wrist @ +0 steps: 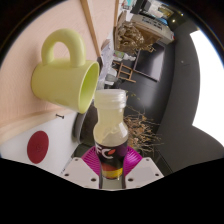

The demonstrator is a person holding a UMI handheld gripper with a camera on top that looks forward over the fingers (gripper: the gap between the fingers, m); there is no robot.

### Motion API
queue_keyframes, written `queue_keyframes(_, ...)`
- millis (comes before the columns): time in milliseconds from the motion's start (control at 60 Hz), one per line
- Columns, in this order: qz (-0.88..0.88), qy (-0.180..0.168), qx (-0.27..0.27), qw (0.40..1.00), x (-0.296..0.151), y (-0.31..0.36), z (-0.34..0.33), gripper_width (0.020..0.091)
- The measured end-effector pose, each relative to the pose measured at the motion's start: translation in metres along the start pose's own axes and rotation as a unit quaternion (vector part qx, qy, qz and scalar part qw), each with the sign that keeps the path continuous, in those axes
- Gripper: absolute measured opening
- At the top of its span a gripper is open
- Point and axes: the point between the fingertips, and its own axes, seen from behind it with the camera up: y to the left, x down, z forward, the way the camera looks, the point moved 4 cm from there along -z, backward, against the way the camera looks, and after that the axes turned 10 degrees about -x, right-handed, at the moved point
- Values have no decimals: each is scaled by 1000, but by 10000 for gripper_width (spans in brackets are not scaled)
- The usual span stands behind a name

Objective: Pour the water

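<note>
A small plastic bottle point(110, 128) with a purple label, a white neck and yellowish liquid stands between my gripper's point(110, 167) magenta pads, which press on its label from both sides. The whole view is tilted, so the bottle leans toward a pale yellow-green mug point(65, 74). The mug's open mouth faces the bottle's top, which sits just beside the mug's rim point(90, 92). I cannot see any liquid flowing.
A white surface with a red round mark point(38, 145) lies below the mug. A beige wall and a wooden strip point(93, 30) stand behind. Dry twigs point(142, 125), dark furniture point(160, 70) and a bright window area point(208, 90) lie beyond the bottle.
</note>
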Motion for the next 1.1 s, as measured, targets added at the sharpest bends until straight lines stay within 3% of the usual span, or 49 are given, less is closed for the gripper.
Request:
queue_keyframes(150, 41, -1, -16, 999, 1, 4, 5, 250)
queue_keyframes(300, 250, 8, -64, 966, 22, -2, -2, 251)
queue_keyframes(350, 337, 11, -76, 938, 29, -2, -6, 251)
queue_keyframes(517, 591, -26, -156, 791, 27, 13, -15, 250)
queue_keyframes(700, 719, -58, -218, 658, 16, 52, -12, 251)
queue_keyframes(950, 750, -62, -237, 614, 6, 107, -4, 254)
queue_keyframes(1100, 768, -69, -219, 598, 10, 120, -8, 318)
